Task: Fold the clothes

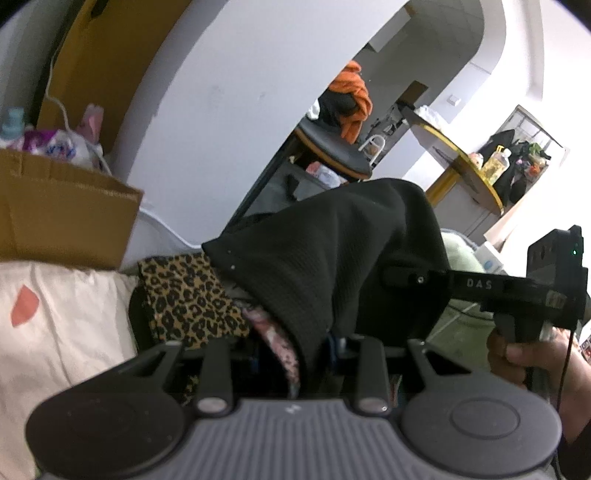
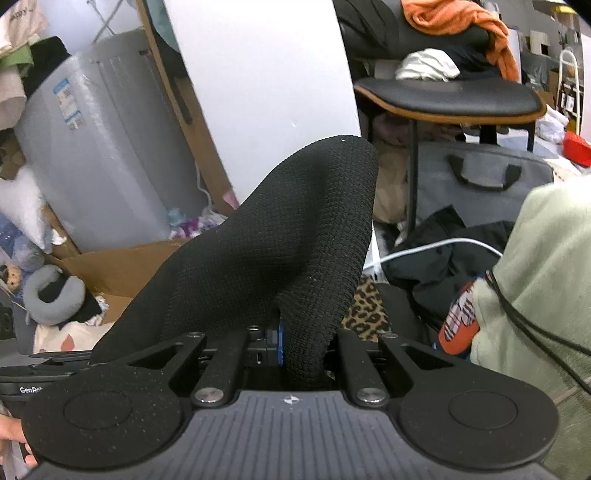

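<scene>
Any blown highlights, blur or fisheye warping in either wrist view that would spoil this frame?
Left wrist view: the white wall at upper right is blown out, straight edges bow, and the black knit garment is slightly soft. Right wrist view: evenly lit, and the garment's weave is crisp; the chair seat curves with the lens.

Location type: a lived-in home room, cluttered and used partly for storage. Evidence: a black chair (image 2: 448, 98) piled with an orange towel (image 2: 476, 27) and other clothes; a grey laptop bag (image 2: 480, 177) beneath it; open cardboard boxes (image 1: 62, 210) holding household packets; a patterned bedsheet (image 1: 62, 321) with a leopard-print cloth (image 1: 188, 299) beside it; a neck pillow (image 2: 51, 295); a round table (image 1: 461, 166) carrying a bottle (image 1: 496, 164); a wall switch (image 1: 454, 99) on a white wall.
</scene>
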